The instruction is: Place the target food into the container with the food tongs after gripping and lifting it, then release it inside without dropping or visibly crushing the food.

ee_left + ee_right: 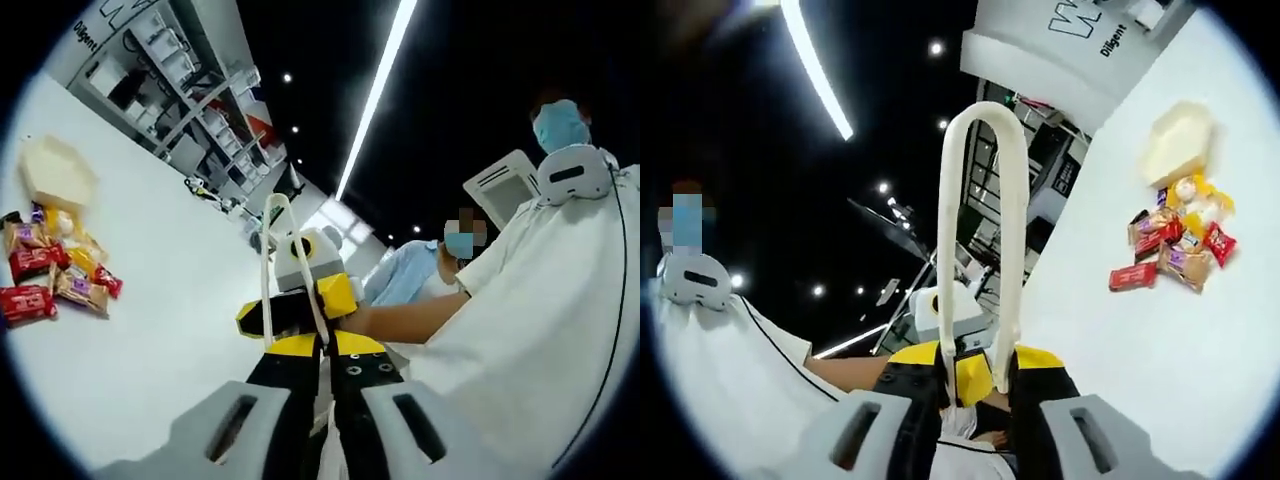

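Snacks [1175, 250]: small foil-wrapped packets, red, brown and yellow, heaped loose on the white worktop [1140, 400] just beside the pale hexagonal container [1178, 140]; likely light, crinkly and slippery, so best pinched across a packet's flat middle, gently. Tongs [980, 240], a glossy white plastic U-loop, stand well apart from the pile, arms clenched at their lower ends by the right gripper [975, 385]. The left gripper [325, 375] has its fingers pressed together, with the tongs and right gripper just beyond them.
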A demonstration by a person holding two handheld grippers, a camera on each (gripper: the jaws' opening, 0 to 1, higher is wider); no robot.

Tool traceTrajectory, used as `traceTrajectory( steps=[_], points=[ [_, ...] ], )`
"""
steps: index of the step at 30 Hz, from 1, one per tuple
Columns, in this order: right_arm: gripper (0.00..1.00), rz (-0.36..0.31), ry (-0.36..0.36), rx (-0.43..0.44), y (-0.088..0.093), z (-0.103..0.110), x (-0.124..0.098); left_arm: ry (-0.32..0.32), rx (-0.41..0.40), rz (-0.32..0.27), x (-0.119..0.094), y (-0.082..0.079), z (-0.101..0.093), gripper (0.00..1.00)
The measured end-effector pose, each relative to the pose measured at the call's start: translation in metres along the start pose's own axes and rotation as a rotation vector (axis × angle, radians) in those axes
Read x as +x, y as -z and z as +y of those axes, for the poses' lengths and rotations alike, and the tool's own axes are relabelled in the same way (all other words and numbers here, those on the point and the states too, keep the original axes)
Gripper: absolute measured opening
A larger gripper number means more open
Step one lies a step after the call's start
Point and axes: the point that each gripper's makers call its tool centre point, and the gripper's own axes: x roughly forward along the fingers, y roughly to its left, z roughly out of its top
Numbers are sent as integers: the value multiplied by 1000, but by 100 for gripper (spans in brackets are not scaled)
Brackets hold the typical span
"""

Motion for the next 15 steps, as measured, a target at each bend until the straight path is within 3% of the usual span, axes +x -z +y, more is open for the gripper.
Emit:
traceTrajectory(
  steps=[4,10,13,15],
  points=[
    [22,-39,-12,3,-4,1,-1,23,-27,-11,3,-4,-3,2],
    [24,-13,-26,33,0,2,0,50,-44,11,7,-3,-5,3],
    [20,4,-28,34,2,2,-2,43,-34,34,6,2,-4,3],
    [17,31,-20,79,7,3,-2,42,-35,42,6,4,-3,3]
  ],
)
